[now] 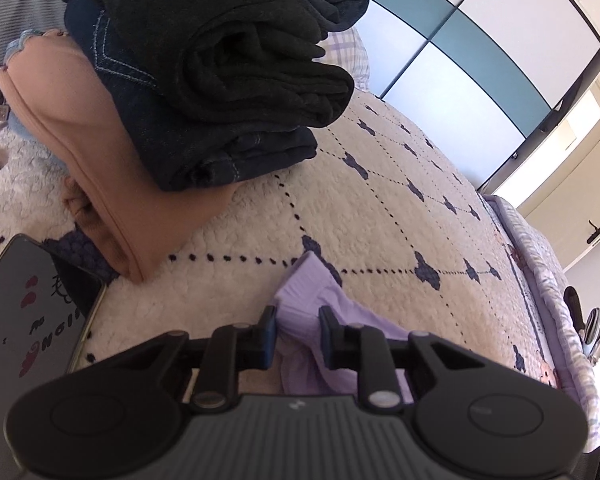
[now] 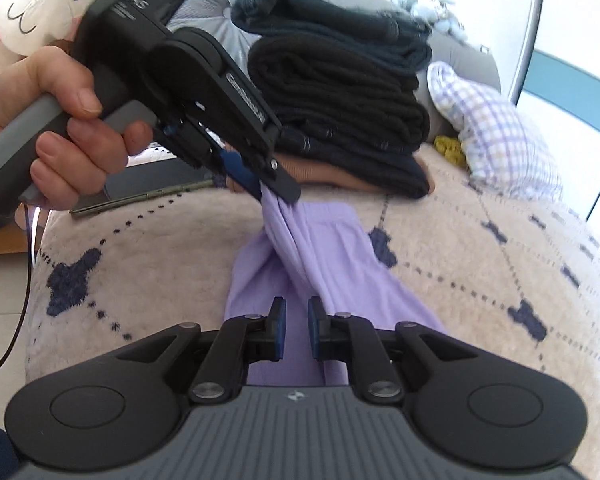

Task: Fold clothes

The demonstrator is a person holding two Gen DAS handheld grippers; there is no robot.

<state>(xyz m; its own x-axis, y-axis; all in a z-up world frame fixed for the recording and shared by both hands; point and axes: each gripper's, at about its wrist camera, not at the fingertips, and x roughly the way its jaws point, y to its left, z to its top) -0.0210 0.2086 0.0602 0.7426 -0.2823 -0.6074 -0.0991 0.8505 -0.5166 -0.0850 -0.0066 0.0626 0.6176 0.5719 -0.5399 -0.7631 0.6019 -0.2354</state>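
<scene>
Two grippers we hold: left gripper [image 2: 274, 192] pinches the purple garment [image 2: 332, 248]; right gripper [image 2: 297, 330] narrowly parted over it.

We are in a home bedroom: before us lies a bed [image 1: 400, 216] under a fleecy cream blanket stitched with dark dotted diamonds, a stack of folded clothes [image 2: 340, 92] piled on it, a checked pillow [image 2: 500, 140] and a white plush toy [image 2: 48, 0] near its head, and a tall wardrobe [image 1: 500, 40] with white and teal sliding panels standing just beyond the bed's side
</scene>
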